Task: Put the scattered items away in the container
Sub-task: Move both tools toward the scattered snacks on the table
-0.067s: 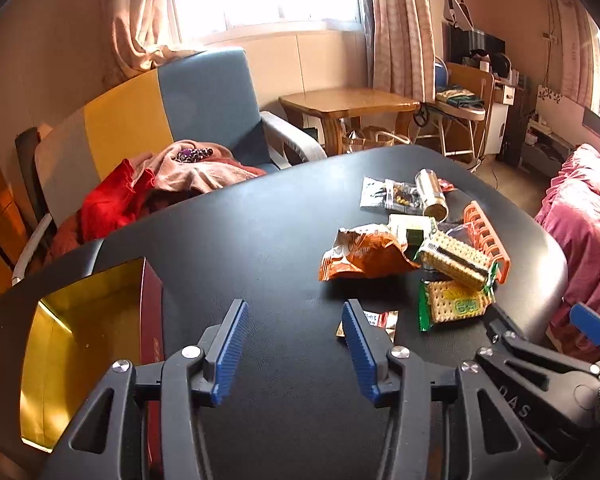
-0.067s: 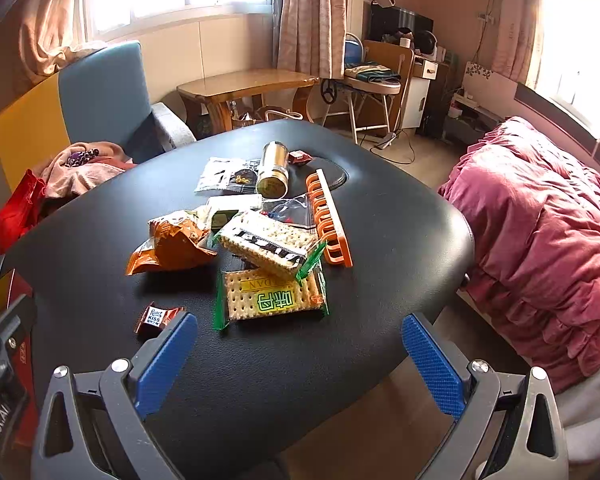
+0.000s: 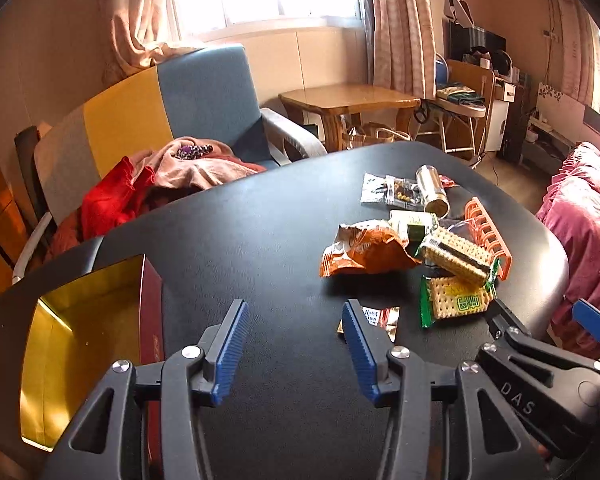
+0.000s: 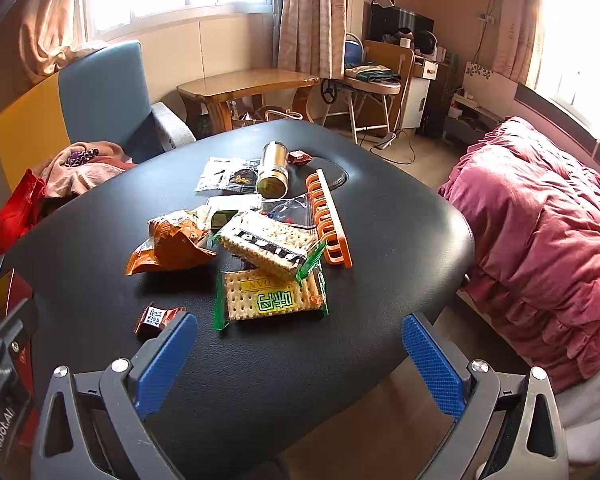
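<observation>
Nothing had visibly shifted since the earlier frame, so the tidying had not begun. Both grippers hovered over the smooth black table [image 4: 380, 280]: left gripper [image 3: 294, 340] half spread and empty, right gripper [image 4: 300, 356] spread wide and empty. Crinkly snack packets, flat cracker packs [image 4: 272, 300], a metal can [image 4: 274, 170] and a small chocolate [image 4: 158, 318] lay scattered, apart from the gold-lined red box [image 3: 80, 344].

box [image 3: 80, 332] left — snacks [image 3: 452, 256] right, on table [image 3: 260, 220]
</observation>
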Available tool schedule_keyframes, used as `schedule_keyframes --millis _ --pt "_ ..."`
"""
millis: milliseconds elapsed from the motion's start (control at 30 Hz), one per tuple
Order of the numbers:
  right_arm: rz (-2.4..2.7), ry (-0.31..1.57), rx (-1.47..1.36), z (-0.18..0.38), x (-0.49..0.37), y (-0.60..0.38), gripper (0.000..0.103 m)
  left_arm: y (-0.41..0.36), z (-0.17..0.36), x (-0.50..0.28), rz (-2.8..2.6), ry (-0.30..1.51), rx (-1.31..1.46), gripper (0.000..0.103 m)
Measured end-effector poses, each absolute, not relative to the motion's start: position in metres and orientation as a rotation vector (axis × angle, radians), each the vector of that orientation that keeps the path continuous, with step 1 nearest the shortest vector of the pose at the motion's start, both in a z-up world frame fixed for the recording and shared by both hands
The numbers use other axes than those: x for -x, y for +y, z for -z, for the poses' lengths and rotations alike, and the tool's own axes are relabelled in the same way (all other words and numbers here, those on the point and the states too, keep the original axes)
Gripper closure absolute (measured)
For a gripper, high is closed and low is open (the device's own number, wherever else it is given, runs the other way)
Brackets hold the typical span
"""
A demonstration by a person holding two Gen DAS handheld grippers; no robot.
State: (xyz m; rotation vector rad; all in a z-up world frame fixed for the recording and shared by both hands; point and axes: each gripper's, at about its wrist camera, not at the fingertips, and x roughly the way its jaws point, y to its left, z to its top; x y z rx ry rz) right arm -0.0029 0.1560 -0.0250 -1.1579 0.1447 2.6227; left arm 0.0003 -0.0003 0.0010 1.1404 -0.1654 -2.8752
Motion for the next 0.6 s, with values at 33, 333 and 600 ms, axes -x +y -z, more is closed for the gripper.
schedule_keyframes --millis 33,333,600 --pt "-2.622 0.144 1.159 0.025 0.003 0.156 0.0 0.0 -0.001 0.0 2.877 -0.161 -1.14 0.054" --pt "-2.631 0.11 1.161 0.026 0.004 0.152 0.0 -0.004 0.007 0.004 2.844 -0.158 -1.201 0.054" --pt "-2.631 0.124 1.181 0.031 0.002 0.154 0.0 -0.006 0.013 0.006 2.849 -0.138 -1.25 0.054"
